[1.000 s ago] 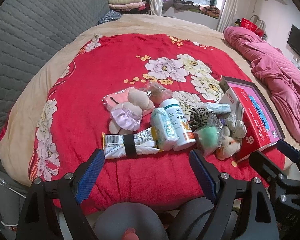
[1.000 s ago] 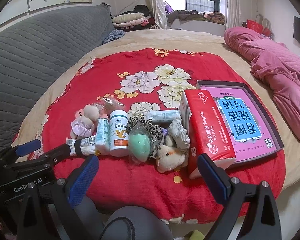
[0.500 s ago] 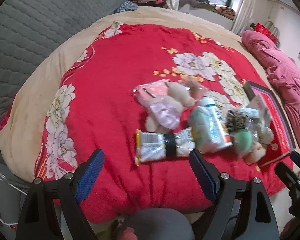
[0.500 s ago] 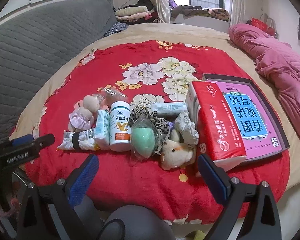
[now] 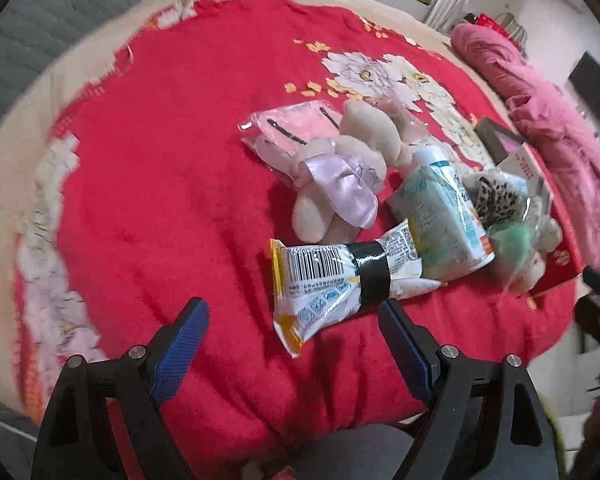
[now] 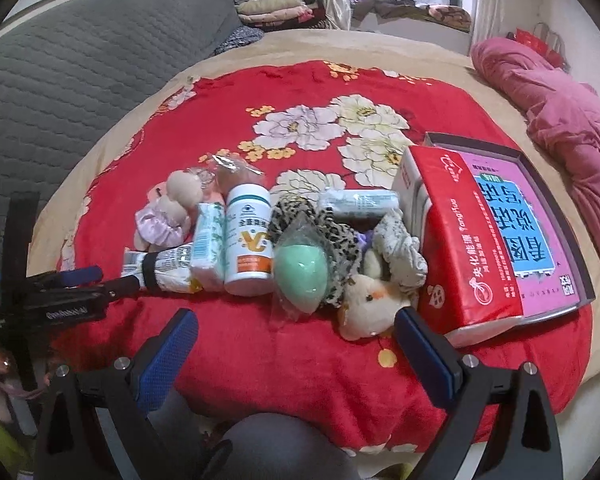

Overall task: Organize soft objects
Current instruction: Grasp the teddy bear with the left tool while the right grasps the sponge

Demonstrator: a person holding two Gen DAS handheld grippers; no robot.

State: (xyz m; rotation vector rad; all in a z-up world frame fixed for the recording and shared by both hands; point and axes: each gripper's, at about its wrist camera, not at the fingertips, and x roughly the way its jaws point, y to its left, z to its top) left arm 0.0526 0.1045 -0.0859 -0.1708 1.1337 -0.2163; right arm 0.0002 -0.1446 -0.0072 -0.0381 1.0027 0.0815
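A heap of small items lies on a red floral blanket (image 6: 228,352), and everything below is placed relative to the white pill bottle (image 6: 247,240) lying in the middle of that heap.

Touching the bottle's left side is a pale green tissue pack (image 6: 208,242), and against that pack's near-left end lies a white snack packet (image 5: 332,280) wrapped with a black band. Behind and left of the bottle sits a cream plush toy (image 6: 172,208) with a lilac satin bow (image 5: 340,188); behind the toy lies a pink item in a clear bag (image 5: 288,128). Just right of the bottle is a mint-green sponge egg (image 6: 302,274) in clear wrap, resting against a leopard-print cloth (image 6: 324,232). Further right are a small cream plush chick (image 6: 370,306) and a grey-white scrunchie (image 6: 400,252), then a red tissue box (image 6: 460,248) leaning on a pink-covered book in a tray (image 6: 540,216).

The left gripper (image 5: 292,320) hovers over the blanket near-left of the bottle, its 2 blue-padded fingers (image 5: 180,340) wide apart, the snack packet's near end between them, untouched. The right gripper (image 6: 296,336) hangs near-right of the bottle, fingers (image 6: 424,352) spread and empty, the chick just beyond its right tip.
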